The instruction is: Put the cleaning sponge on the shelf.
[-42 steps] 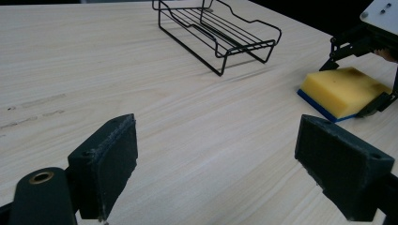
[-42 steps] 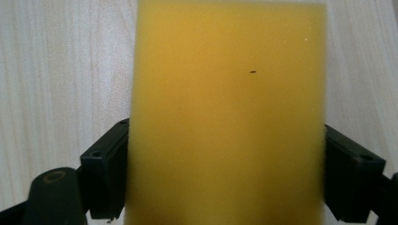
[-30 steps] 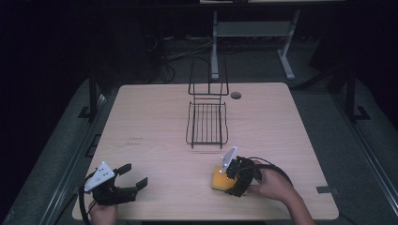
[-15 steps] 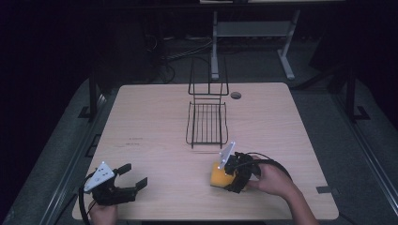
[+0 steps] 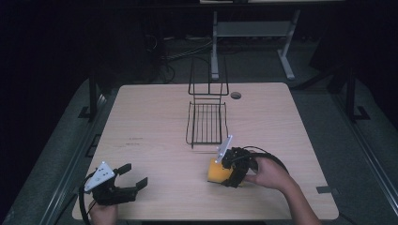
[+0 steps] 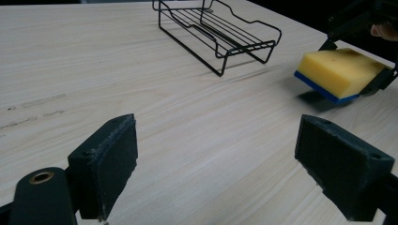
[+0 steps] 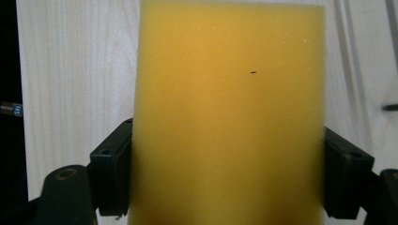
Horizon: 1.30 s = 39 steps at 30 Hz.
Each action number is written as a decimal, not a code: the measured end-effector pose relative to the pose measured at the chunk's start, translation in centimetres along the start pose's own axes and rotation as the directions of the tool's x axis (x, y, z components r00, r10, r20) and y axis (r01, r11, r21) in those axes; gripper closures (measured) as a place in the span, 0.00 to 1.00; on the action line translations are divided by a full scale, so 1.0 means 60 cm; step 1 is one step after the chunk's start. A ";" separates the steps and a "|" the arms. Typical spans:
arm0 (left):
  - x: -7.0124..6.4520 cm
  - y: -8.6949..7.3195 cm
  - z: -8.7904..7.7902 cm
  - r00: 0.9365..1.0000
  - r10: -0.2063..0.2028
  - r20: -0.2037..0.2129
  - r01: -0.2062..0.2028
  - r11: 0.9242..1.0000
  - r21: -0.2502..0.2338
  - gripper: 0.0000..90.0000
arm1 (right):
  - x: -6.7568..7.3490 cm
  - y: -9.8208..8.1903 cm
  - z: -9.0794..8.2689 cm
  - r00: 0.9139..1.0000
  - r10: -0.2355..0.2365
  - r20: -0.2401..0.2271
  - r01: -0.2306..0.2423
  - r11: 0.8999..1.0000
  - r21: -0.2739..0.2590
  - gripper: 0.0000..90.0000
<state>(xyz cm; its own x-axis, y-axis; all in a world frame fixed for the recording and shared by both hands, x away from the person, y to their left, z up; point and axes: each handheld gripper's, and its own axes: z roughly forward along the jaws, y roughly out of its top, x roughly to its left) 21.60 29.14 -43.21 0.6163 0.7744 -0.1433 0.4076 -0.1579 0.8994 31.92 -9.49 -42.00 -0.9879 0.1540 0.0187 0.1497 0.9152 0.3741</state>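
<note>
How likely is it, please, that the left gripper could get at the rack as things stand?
Probably yes: the left gripper is open and holds nothing, and bare table lies between it and the rack. The sponge sits off to one side.

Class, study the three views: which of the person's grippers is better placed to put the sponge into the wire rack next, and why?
The right gripper. Its jaws already clamp the sponge, lifted off the table, close in front of the wire rack. The left gripper sits open and empty at the near left corner, farther from both.
</note>
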 end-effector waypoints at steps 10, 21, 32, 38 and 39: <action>0.000 0.000 0.000 1.000 0.002 0.003 -0.002 1.000 0.000 0.14 | -0.016 0.014 -0.009 1.000 -0.003 0.002 0.003 1.000 -0.002 0.24; 0.001 0.000 0.001 1.000 0.000 0.002 0.000 1.000 -0.001 0.14 | -0.030 0.033 -0.012 1.000 -0.015 -0.005 0.015 1.000 0.009 0.24; 0.000 0.000 0.001 1.000 0.000 0.004 0.000 1.000 -0.001 0.14 | -0.043 0.046 -0.017 1.000 -0.017 -0.014 0.017 1.000 0.009 0.24; 0.001 0.000 0.001 1.000 -0.002 0.003 0.002 1.000 -0.001 0.14 | -0.054 0.050 -0.021 1.000 -0.019 -0.012 0.019 1.000 0.013 0.24; 0.001 0.000 0.001 1.000 -0.002 0.004 0.002 1.000 -0.001 0.14 | -0.056 0.052 -0.023 1.000 -0.020 -0.009 0.020 1.000 0.011 0.24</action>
<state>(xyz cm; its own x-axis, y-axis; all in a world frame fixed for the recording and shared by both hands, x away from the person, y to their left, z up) 21.67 29.15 -43.23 0.6181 0.7724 -0.1462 0.4082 -0.1563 0.8994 35.67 -7.66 -39.61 -0.9910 0.1323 0.0198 0.1304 0.9221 0.3644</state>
